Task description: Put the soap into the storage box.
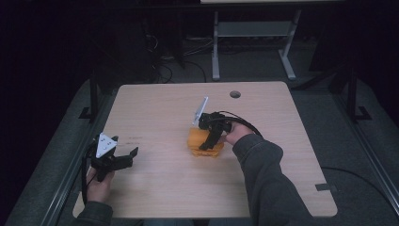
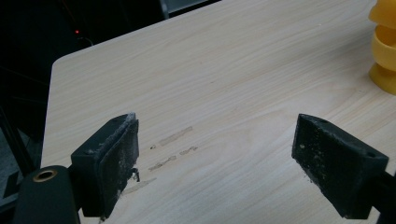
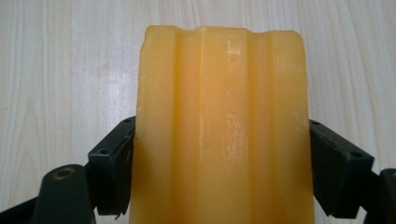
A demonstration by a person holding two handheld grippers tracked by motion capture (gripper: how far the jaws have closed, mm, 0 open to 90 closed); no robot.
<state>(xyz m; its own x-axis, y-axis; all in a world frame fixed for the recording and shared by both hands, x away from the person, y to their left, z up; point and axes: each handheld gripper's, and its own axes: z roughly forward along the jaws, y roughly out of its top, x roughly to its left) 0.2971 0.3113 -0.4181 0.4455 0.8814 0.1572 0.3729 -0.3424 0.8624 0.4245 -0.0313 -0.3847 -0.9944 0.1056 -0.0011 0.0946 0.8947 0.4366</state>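
The right claw [image 1: 208,140] is closed around the yellow ribbed block [image 3: 219,126], which sits near the middle of the surface [image 1: 155,188]. The left claw [image 1: 123,158], at about 8 o'clock, is wide and holds nothing. Whether the block is lifted cannot be told; its lower end is cut off.
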